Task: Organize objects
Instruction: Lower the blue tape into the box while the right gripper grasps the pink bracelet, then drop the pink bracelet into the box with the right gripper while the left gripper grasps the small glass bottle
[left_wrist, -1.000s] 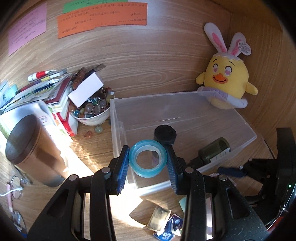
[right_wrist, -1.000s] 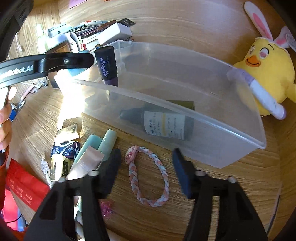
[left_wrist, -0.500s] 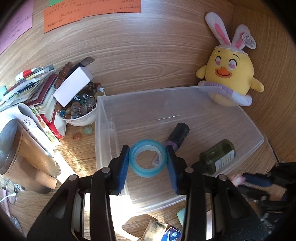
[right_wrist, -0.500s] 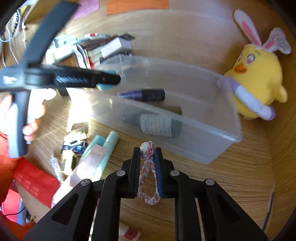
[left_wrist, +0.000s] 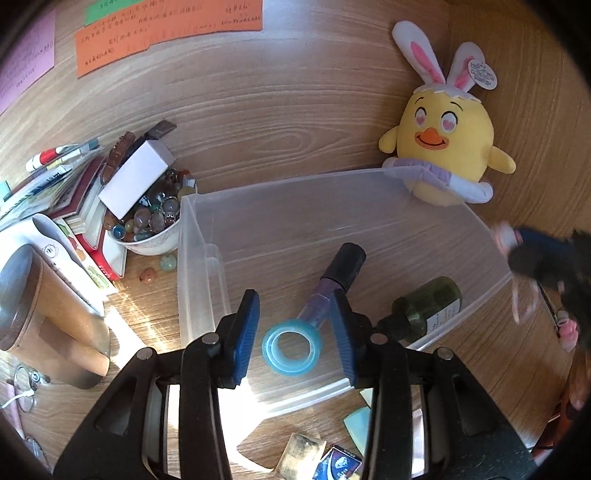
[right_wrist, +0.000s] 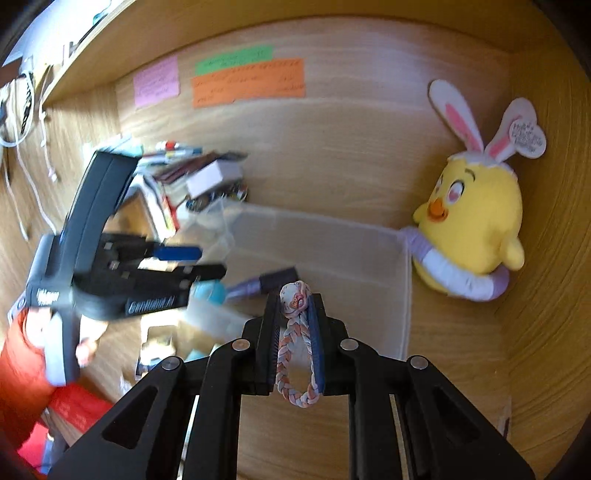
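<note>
A clear plastic bin (left_wrist: 199, 258) stands on the wooden desk. In it lie a purple tube with a black cap (left_wrist: 334, 280), a dark green bottle (left_wrist: 428, 306) and a blue tape roll (left_wrist: 291, 347). My left gripper (left_wrist: 293, 328) is open above the bin's near wall, with the tape roll loose below its fingers. My right gripper (right_wrist: 293, 332) is shut on a pink and white braided hair tie (right_wrist: 295, 354) and holds it in the air near the bin (right_wrist: 369, 258). It shows blurred at the right of the left wrist view (left_wrist: 546, 258).
A yellow chick plush (left_wrist: 447, 147) leans at the bin's far right corner. A bowl of glass beads (left_wrist: 151, 225), a white box, books and a brown lidded cup (left_wrist: 40, 317) stand to the left. Small packets (left_wrist: 321, 458) lie in front of the bin.
My left gripper opened and the tape roll dropped into the bin. My right gripper lifted the hair tie off the desk and rose toward the bin.
</note>
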